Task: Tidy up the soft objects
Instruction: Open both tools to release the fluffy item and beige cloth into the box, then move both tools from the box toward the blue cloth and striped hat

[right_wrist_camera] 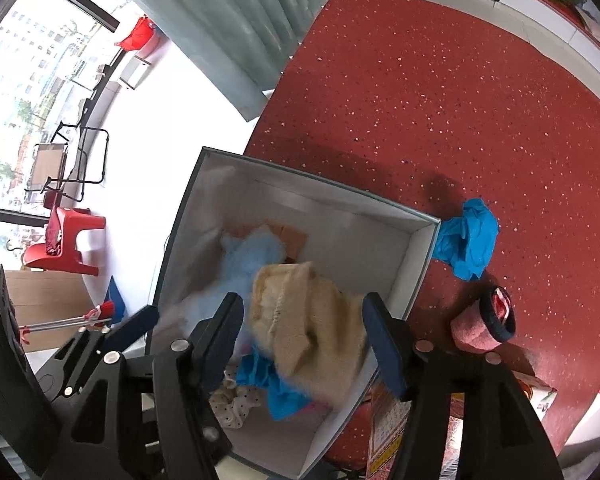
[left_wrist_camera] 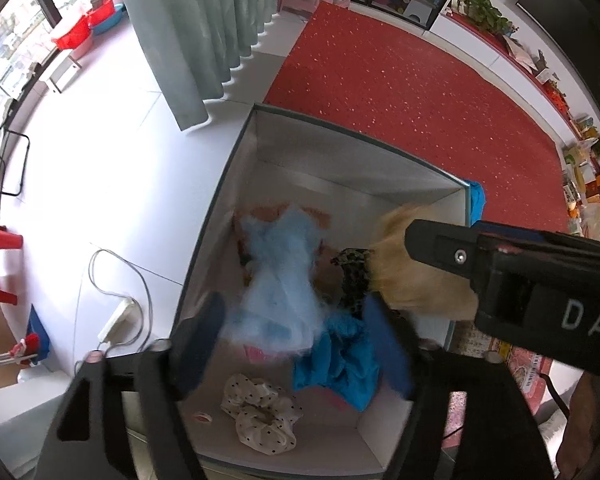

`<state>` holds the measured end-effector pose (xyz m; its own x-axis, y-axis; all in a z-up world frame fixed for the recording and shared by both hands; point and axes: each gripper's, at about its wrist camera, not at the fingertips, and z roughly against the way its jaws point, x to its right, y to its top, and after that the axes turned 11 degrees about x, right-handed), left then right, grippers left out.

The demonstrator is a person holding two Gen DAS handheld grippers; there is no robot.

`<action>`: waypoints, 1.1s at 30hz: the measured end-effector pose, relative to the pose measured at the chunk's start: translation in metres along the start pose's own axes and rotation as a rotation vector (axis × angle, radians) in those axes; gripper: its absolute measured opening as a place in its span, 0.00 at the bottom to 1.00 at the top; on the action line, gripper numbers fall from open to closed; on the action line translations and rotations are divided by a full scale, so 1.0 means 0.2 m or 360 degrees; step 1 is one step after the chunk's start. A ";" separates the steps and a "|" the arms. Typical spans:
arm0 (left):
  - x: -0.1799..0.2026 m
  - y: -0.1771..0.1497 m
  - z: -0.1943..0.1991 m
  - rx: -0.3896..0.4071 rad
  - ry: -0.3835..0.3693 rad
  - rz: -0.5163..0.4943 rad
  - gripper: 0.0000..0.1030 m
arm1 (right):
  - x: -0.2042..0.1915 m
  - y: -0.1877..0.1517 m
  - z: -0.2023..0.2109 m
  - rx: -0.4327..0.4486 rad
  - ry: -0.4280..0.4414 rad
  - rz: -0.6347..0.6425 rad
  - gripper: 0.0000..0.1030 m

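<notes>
A white open box (left_wrist_camera: pixel 332 164) (right_wrist_camera: pixel 396 216) sits on the floor and holds soft things. Inside lie a fluffy light-blue piece (left_wrist_camera: pixel 284 272) (right_wrist_camera: pixel 248 256), a bright blue cloth (left_wrist_camera: pixel 340 356) (right_wrist_camera: pixel 280 392) and a white polka-dot scrunchie (left_wrist_camera: pixel 260 412) (right_wrist_camera: pixel 236 404). My left gripper (left_wrist_camera: pixel 300 344) is open and empty over the box. My right gripper (right_wrist_camera: pixel 304 340) is open, jaws either side of a beige fuzzy piece (right_wrist_camera: pixel 304 320) (left_wrist_camera: pixel 404 264) that hangs over the box. In the left wrist view a dark patterned band (left_wrist_camera: pixel 354 272) shows beside it.
On the red carpet (right_wrist_camera: pixel 440 100) right of the box lie another bright blue cloth (right_wrist_camera: pixel 468 236) and a pink rolled sock with a dark cuff (right_wrist_camera: pixel 484 320). A power strip with cable (left_wrist_camera: pixel 116 320) lies left on white tiles. Green curtain (left_wrist_camera: pixel 196 20) hangs behind.
</notes>
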<state>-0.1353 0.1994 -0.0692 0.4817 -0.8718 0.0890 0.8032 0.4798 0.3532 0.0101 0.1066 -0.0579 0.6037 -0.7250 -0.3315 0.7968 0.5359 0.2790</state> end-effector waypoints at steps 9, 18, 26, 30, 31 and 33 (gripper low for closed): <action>-0.03 -0.02 0.00 0.0059 0.0044 0.0017 1.00 | 0.01 0.01 0.04 0.0047 -0.0016 -0.0005 0.94; -0.07 -0.03 0.01 0.0034 0.0032 0.0067 1.00 | 0.02 0.01 0.08 0.0062 -0.0035 -0.0028 0.99; -0.03 -0.05 0.06 0.0051 0.0033 0.0034 1.00 | 0.06 0.01 0.21 0.0089 0.0022 -0.0064 0.99; 0.03 -0.05 0.07 0.0059 0.0040 -0.0009 1.00 | 0.14 0.00 0.32 0.0123 0.0053 -0.0103 0.99; 0.04 -0.05 0.07 0.0058 0.0032 -0.0016 1.00 | 0.17 0.00 0.34 0.0127 0.0062 -0.0119 0.99; 0.07 -0.04 0.08 0.0059 0.0020 -0.0028 1.00 | 0.24 -0.02 0.39 0.0137 0.0075 -0.0176 0.99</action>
<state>-0.1404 0.1810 -0.0566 0.4724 -0.8785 0.0707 0.7980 0.4604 0.3888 0.0345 0.0349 -0.0044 0.5143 -0.7553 -0.4061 0.8548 0.4131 0.3143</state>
